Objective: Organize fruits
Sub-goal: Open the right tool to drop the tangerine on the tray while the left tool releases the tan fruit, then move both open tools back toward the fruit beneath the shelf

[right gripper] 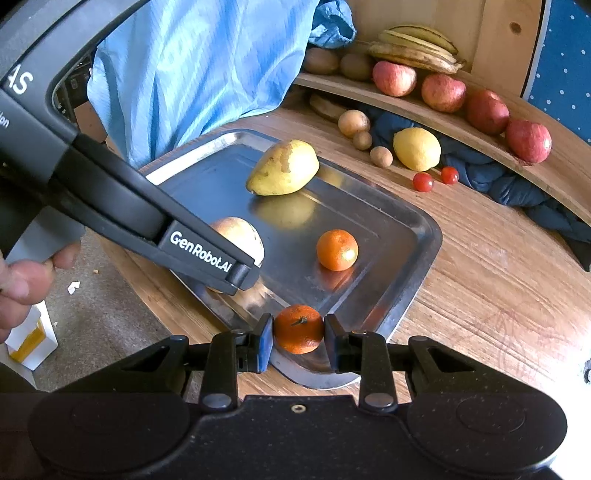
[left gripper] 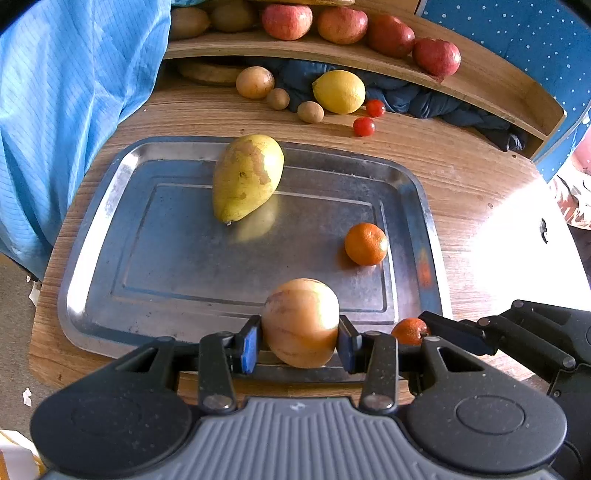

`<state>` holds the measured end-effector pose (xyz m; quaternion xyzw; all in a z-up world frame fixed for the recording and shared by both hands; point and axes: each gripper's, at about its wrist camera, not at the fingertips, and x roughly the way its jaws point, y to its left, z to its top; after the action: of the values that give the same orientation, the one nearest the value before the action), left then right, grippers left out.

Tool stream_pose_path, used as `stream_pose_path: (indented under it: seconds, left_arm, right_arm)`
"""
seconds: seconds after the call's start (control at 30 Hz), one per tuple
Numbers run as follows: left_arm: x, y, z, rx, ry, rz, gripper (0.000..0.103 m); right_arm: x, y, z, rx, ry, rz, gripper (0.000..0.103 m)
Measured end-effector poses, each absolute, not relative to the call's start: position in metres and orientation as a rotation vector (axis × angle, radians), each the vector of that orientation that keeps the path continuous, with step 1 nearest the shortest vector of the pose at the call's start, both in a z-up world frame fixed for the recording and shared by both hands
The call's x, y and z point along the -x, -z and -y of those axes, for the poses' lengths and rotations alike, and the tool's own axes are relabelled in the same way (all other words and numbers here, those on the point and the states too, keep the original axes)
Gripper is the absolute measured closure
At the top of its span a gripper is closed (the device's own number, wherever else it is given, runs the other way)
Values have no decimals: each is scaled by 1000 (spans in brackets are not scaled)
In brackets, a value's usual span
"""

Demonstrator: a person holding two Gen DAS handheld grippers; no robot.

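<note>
- Nearest in the left wrist view, the left gripper [left gripper: 301, 341] has its jaws closed on a pale round fruit [left gripper: 301, 321], clamped at its widest part over the near rim of the metal tray [left gripper: 92, 258].
- That fruit looks smooth, firm and fairly heavy; its waxy skin may slip, so the grip across the middle, with pads on opposite flanks, seems the safest hold.
- In the right wrist view, the right gripper [right gripper: 298, 338] has its jaws closed on a small mandarin [right gripper: 298, 328], stem facing the camera, over the tray's near corner.
- The mandarin is judged light, with soft, loose peel; a gentle squeeze across its equator should hold it without bruising.
- A hand [right gripper: 22, 280] grips the left tool's handle at the left edge of that view.
- Farther in, a second mandarin [left gripper: 365, 243] sits on the tray's right side, and a yellow-green pear [left gripper: 245, 177] lies on its side towards the far edge.
- The pear looks bruise-prone and tapered; its broad end offers the surer hold.
- Beyond the tray, on the wooden tabletop [left gripper: 461, 177], lie a lemon [left gripper: 339, 91], two cherry tomatoes [left gripper: 364, 126] and several small brown fruits [left gripper: 255, 82].
- Farthest, a curved wooden shelf [left gripper: 480, 77] carries red apples [left gripper: 287, 20]; bananas [right gripper: 417, 46] rest behind them.
</note>
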<state>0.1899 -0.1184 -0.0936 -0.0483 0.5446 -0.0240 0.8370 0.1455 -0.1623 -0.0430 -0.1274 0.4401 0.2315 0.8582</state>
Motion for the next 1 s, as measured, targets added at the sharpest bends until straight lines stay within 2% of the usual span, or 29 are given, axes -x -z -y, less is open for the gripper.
stream_pose_path:
  seconds: [0.3,0.4,0.47,0.6,0.67,0.83,1.0]
  left_arm:
    - [-189,91,118,95,45,-1148,57]
    - [-187,88,117,93,39,-1141,51]
    - [-186,85,116,89,37,-1131,45]
    - [-181,78,114,64,25,-1106,26]
    - [-178,74,112,44,21,-1096,21]
    - [-169,63,105,-14,24,-1092,5]
    - [-161,60,98,-67,20,-1124,3]
  right_arm:
    - [-144,40,163,269,-476,-926,71]
    - [-143,38,163,270,-472,-920,67]
    - [-141,35,164,268,-470,-917,61]
    - [-139,31,166,260,-466,-908,47]
    - [-138,29,167,254,-461,-901,36]
    - [-136,24,169,233,-454,-893,23]
    - [-136,21,173,211,-445,-905,12]
